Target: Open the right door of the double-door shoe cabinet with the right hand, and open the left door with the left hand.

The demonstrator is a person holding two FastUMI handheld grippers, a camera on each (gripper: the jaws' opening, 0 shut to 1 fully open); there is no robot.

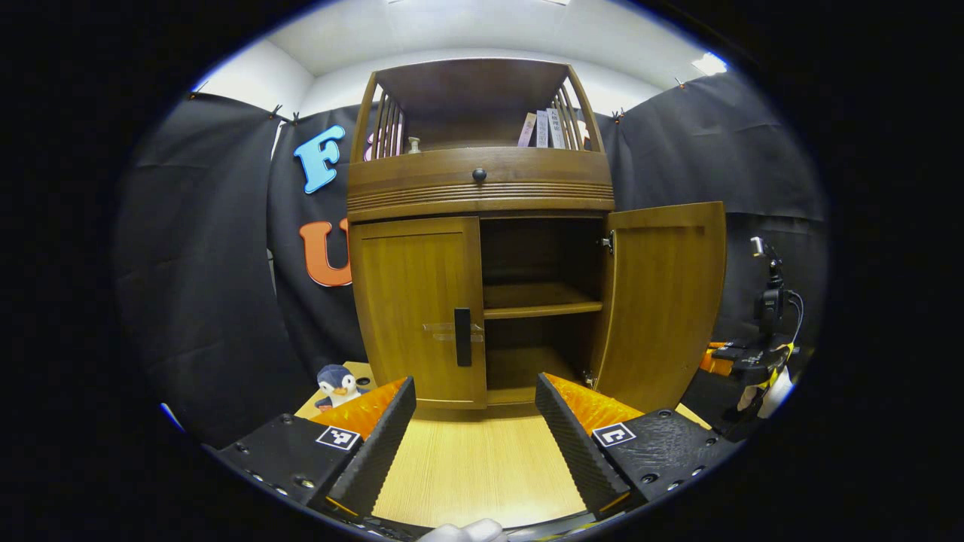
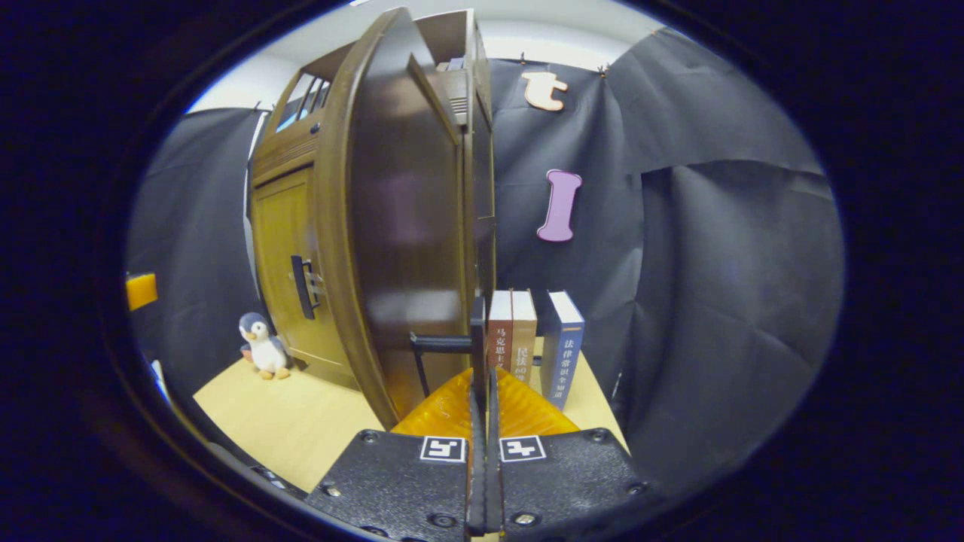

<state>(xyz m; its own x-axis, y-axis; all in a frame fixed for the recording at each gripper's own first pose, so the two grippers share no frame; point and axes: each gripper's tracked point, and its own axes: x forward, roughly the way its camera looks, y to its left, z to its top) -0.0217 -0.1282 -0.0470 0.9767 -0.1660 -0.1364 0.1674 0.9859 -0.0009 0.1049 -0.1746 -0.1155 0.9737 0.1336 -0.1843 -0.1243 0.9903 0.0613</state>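
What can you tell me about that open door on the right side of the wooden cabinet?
The right door looks like warm brown wood with a recessed panel, hinged on the cabinet's right side. It stands swung wide open, baring the shelf inside. In the right gripper view it rises close and edge-on, its dark bar handle clamped between the closed fingers of the right gripper. The left door is shut.

You have a brown wooden shoe cabinet (image 1: 480, 188) standing upright on the bench. Its right door (image 1: 663, 301) is swung wide open, baring two inner shelves. Its left door (image 1: 418, 309) is shut, its dark vertical handle (image 1: 462, 336) at the inner edge.
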